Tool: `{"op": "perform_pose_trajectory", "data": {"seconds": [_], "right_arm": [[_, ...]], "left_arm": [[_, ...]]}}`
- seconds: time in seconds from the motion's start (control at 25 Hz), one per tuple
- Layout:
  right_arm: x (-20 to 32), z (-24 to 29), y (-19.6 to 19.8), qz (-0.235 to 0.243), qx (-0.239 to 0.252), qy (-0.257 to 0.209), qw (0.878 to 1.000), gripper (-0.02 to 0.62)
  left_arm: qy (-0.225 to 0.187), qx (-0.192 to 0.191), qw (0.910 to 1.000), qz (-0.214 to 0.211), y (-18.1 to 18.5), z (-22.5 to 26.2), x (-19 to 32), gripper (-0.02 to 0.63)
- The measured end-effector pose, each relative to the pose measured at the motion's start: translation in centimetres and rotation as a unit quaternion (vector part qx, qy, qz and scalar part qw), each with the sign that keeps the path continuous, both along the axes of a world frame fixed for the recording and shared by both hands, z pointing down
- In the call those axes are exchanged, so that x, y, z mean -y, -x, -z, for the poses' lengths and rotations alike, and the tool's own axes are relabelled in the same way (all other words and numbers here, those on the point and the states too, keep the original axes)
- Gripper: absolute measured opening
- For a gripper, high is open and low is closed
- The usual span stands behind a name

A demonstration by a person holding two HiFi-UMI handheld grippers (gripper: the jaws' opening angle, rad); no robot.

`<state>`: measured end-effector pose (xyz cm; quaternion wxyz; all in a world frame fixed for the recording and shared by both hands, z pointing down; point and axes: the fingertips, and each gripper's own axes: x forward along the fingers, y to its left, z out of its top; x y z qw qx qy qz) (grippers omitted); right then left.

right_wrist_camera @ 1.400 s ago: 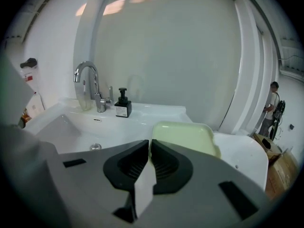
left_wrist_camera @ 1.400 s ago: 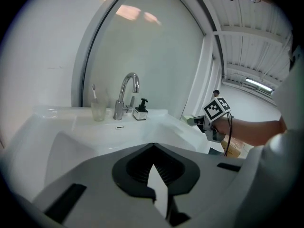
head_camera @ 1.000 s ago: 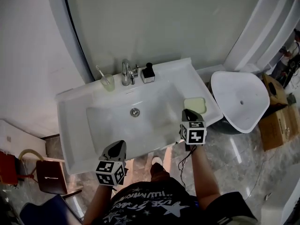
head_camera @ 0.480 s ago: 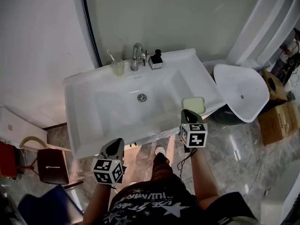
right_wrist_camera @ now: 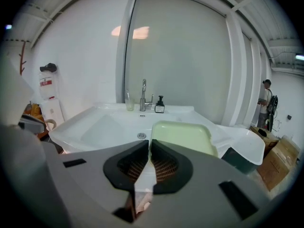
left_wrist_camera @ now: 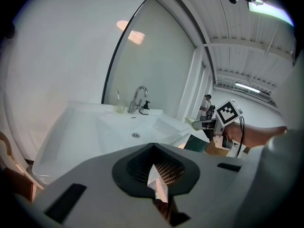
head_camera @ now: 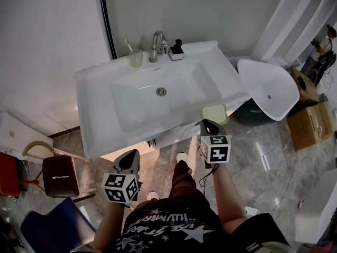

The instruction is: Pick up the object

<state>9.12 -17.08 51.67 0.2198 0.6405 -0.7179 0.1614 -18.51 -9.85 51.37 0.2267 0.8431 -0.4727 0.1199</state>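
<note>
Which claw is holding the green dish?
The right claw, shut on the green dish's near edge; the left claw is shut on nothing.

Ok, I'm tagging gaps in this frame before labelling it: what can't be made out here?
- Soap dish, near rim: covered by the right gripper in the right gripper view, so the exact grip spot is hidden.
- Bottle label: too small in every view.
- Cup: the thin thing standing in it is too small to name, head view.
- Floor under the sink: hidden by it, head view.
</note>
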Motion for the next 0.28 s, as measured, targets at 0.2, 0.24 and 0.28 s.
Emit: {"op": "perform_pose_trajectory", "data": {"seconds": [0.2, 0.24, 0.28], "right_arm": [[-4.3, -0.3, 0.4, -0.013, -0.003, -0.003, 1.000, 0.031], [-5.0, -0.4, 0.4, -0.015, -0.004, -0.005, 1.000, 0.031], [-5.7, -0.6, 0.5, -0.017, -0.006, -0.006, 1.000, 0.032]], "left_arm": [[-0.005, -0.005, 0.9999, -0.011, 0.9, 0.2, -3.0, 0.015], [-0.005, -0.005, 0.9999, -0.013, 1.1, 0.1, -3.6, 0.015], [-0.005, -0.004, 0.9999, -0.015, 1.3, 0.1, -4.2, 0.015]]}}
